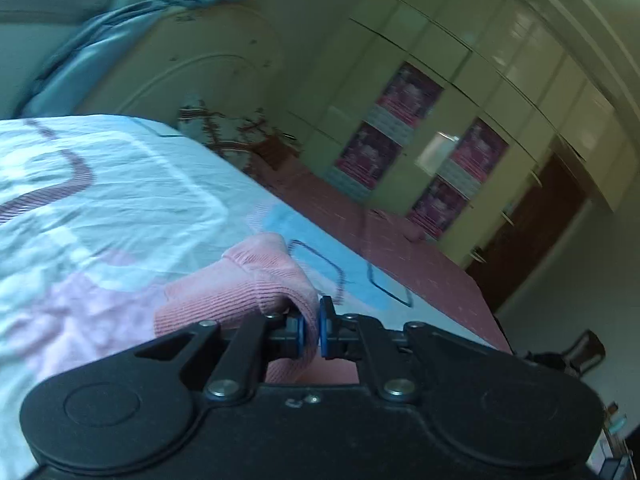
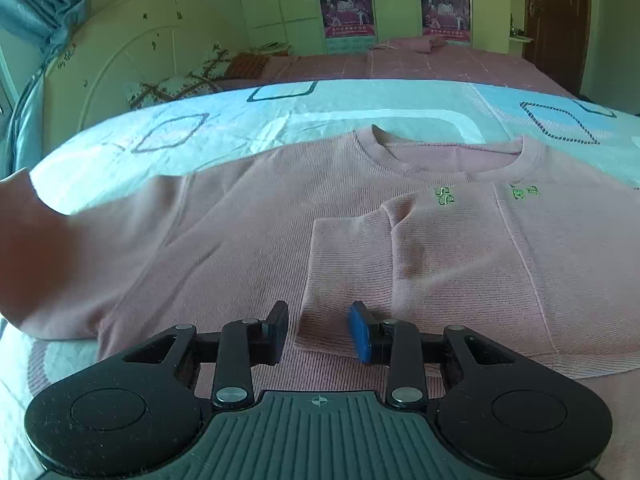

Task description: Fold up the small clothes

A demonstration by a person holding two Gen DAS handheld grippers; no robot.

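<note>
A small pink ribbed sweater (image 2: 248,216) with green letters lies flat on the patterned bedsheet (image 2: 320,104), collar at the far side. Its right sleeve (image 2: 348,272) is folded across the chest. My right gripper (image 2: 319,330) is open, low over the sleeve cuff, one finger on each side of it. In the left wrist view my left gripper (image 1: 313,330) is shut on the cuff of the other pink sleeve (image 1: 240,284) and holds it lifted above the sheet (image 1: 100,200). That lifted sleeve shows blurred at the left edge of the right wrist view (image 2: 28,256).
The bed has a white rounded headboard (image 2: 120,56) at the far left with a patterned pillow (image 2: 180,84). A pink bedspread (image 2: 420,64) lies beyond the sheet. Wardrobes with posters (image 2: 346,8) and a brown door (image 2: 556,20) stand behind.
</note>
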